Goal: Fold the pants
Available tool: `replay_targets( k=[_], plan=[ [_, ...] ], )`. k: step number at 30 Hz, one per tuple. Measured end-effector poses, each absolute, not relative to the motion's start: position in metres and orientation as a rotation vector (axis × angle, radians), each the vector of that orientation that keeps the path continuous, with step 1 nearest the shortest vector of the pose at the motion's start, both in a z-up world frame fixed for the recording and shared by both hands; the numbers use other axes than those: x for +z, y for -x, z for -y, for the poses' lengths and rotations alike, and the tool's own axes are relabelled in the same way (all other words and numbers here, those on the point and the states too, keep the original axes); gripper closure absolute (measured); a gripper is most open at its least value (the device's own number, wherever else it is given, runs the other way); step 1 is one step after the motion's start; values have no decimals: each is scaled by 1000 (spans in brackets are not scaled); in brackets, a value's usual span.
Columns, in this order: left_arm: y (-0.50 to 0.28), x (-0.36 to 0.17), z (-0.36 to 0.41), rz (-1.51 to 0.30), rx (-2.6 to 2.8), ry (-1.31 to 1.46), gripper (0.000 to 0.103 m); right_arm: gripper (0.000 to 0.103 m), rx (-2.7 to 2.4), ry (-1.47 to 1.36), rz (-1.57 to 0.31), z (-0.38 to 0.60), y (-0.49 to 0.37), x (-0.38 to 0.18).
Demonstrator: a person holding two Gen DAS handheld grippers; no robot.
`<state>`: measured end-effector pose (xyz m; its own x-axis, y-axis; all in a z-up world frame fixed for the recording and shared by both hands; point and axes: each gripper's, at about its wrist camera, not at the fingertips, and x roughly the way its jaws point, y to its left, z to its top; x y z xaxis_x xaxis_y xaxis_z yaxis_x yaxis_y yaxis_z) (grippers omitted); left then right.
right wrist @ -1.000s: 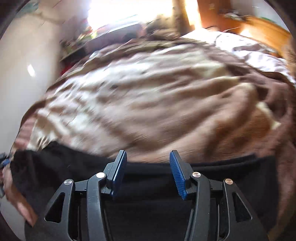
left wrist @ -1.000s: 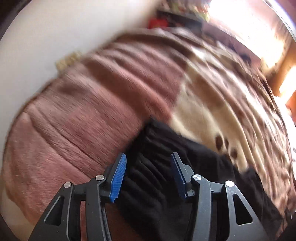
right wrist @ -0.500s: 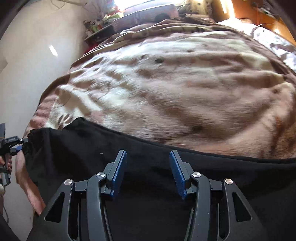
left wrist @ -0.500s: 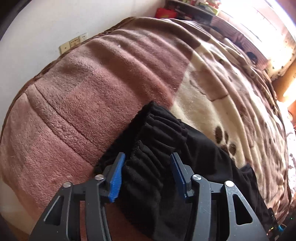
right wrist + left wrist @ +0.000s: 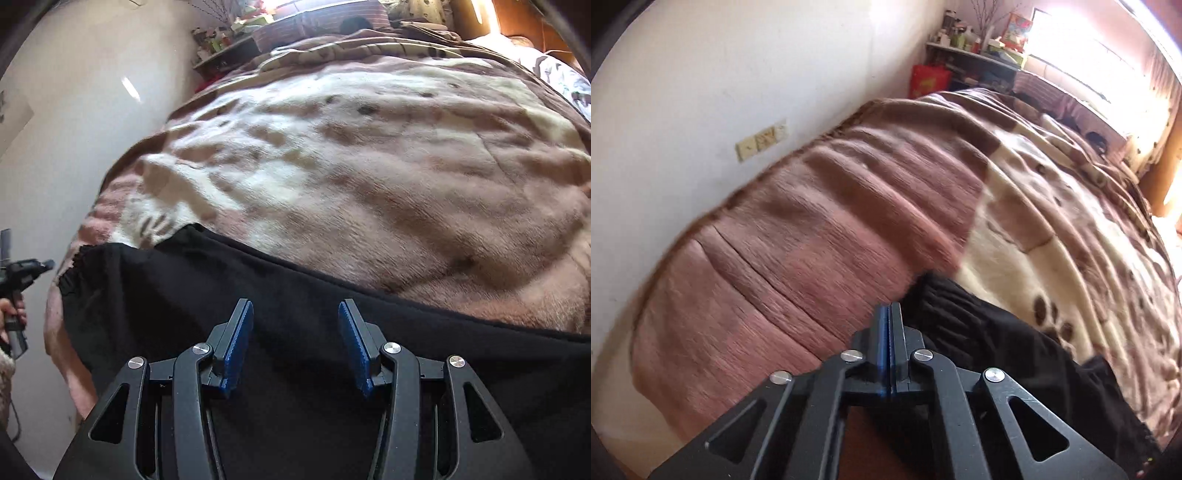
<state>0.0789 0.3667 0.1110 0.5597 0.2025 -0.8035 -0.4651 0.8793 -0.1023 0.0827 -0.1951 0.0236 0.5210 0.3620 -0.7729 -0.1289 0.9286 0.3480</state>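
Note:
Black pants [image 5: 295, 306] lie spread across the near side of a bed. In the left wrist view their gathered elastic end [image 5: 945, 306] sits just right of my left gripper [image 5: 890, 314], whose blue pads are pressed together with no cloth showing between them. My right gripper [image 5: 295, 317] is open, its blue pads low over the black fabric with nothing between them. The left gripper also shows at the far left of the right wrist view [image 5: 26, 269], by the pants' gathered end.
A plush pink, brown and cream blanket [image 5: 849, 229] covers the bed. A white wall [image 5: 738, 74] runs along the left side. A cluttered shelf [image 5: 979, 48] and a bright window stand beyond the bed's far end.
My left gripper has shut and lifted away from the gathered end, which now lies to its right. My right gripper has stayed open over the fabric.

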Motion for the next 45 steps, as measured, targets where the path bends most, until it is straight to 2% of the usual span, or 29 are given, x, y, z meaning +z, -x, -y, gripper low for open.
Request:
replay_targets(
  k=[4, 7, 11, 22, 25, 28, 33, 36, 37, 38, 40, 41, 42, 45],
  plan=[
    [-82, 110, -332, -900, 280, 316, 72, 54, 237, -286, -996, 214, -79, 20],
    [-85, 111, -299, -896, 193, 311, 69, 54, 207, -246, -988, 228, -74, 27],
    [-89, 108, -244, -914, 38, 303, 60, 54, 149, -240, -952, 257, -53, 40],
    [-76, 68, -30, -1018, -390, 275, 52, 53, -211, -376, -886, 398, 69, 62],
    [-69, 52, 27, -1057, -482, 258, 51, 43, -335, -423, -871, 442, 103, 58],
    [-62, 33, 82, -1117, -579, 215, 51, 42, -398, -502, -872, 480, 122, 45],
    [-50, 0, 129, -1231, -593, 137, 51, 42, -305, -768, -904, 514, 120, 9],
    [-50, -5, 134, -1239, -584, 107, 51, 43, -200, -933, -921, 522, 113, -3],
    [-51, -6, 133, -1239, -580, 114, 51, 46, -181, -956, -904, 524, 113, -1],
    [-52, -5, 132, -1243, -575, 118, 51, 65, -151, -991, -870, 525, 114, 1],
    [-54, -4, 132, -1242, -559, 113, 51, 74, -109, -1070, -813, 527, 115, 8],
    [-55, -1, 130, -1239, -558, 107, 51, 84, -103, -1076, -801, 528, 114, 12],
    [-55, 0, 132, -1236, -557, 98, 51, 89, -84, -1077, -788, 528, 111, 16],
    [-56, 11, 128, -1214, -565, 86, 51, 93, 35, -1083, -728, 519, 98, 39]
  ],
)
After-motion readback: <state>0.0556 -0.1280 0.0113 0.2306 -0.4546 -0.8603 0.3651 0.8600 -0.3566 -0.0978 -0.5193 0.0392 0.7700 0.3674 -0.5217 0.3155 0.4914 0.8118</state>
